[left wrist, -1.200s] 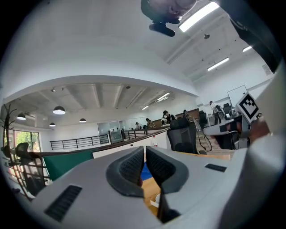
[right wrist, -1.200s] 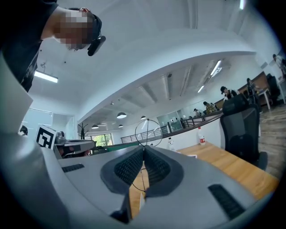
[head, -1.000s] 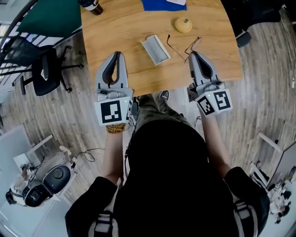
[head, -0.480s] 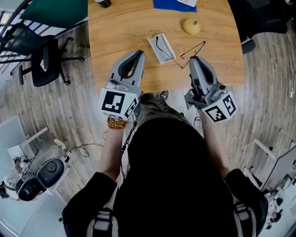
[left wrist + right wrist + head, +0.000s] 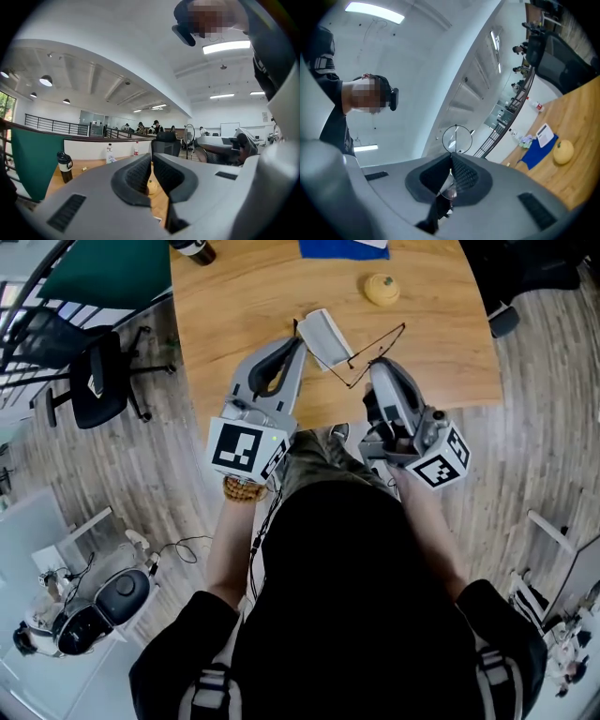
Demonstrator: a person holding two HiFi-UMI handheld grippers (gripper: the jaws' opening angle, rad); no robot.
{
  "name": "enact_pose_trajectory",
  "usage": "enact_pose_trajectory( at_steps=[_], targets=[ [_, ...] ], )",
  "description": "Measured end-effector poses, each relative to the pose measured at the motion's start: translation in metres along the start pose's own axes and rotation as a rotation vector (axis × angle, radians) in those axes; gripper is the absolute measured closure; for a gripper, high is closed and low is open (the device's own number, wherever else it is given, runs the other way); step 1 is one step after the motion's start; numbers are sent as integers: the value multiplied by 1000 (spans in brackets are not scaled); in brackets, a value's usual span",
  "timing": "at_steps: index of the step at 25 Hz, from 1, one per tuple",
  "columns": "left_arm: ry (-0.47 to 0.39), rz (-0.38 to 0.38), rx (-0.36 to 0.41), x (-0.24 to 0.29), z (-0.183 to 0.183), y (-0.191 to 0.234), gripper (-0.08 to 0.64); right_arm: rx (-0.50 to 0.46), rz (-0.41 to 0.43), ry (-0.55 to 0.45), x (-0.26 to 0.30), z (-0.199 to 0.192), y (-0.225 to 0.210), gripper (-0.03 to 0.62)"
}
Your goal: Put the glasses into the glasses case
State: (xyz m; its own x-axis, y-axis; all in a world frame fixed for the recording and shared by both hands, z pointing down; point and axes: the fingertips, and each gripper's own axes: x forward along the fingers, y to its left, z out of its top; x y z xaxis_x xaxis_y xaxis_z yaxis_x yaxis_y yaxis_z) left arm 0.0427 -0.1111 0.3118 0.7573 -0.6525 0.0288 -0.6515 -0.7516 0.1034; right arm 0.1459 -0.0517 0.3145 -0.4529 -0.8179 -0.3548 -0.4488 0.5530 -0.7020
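Observation:
The thin black wire glasses point(image 5: 380, 341) hang above the wooden table point(image 5: 234, 296), with my right gripper point(image 5: 377, 362) shut on them. In the right gripper view one round lens point(image 5: 457, 139) sticks out past the jaw tips and the other sits between the pads. The open white glasses case point(image 5: 328, 334) lies on the table just left of the glasses. My left gripper point(image 5: 298, 338) reaches to the case's left edge. Its jaws point(image 5: 152, 157) are shut, with only a slit between the pads and nothing in it.
A yellow fruit-like object point(image 5: 382, 289) sits behind the case, also in the right gripper view point(image 5: 562, 151). A blue cloth point(image 5: 342, 247) and a dark bottle point(image 5: 192, 249) lie at the far edge. An office chair point(image 5: 94, 381) stands left of the table.
The right gripper lifted the glasses off the table, rolled, and brought them left toward the case. The left gripper moved forward and right to the case's edge.

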Motion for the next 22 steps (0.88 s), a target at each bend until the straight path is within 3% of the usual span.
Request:
enact_pose_trajectory(
  at_steps=[4, 8, 16, 22],
  targets=[
    [19, 6, -4, 0, -4, -3, 528, 5, -6, -82, -4, 33, -9, 577],
    [16, -11, 2, 5, -4, -11, 528, 27, 34, -95, -3, 45, -5, 577],
    [3, -75, 29, 15, 7, -30, 528, 51, 64, 27, 0, 10, 3, 577],
    [-6, -161, 38, 15, 7, -47, 528, 140, 116, 91, 9, -17, 15, 577]
  ],
)
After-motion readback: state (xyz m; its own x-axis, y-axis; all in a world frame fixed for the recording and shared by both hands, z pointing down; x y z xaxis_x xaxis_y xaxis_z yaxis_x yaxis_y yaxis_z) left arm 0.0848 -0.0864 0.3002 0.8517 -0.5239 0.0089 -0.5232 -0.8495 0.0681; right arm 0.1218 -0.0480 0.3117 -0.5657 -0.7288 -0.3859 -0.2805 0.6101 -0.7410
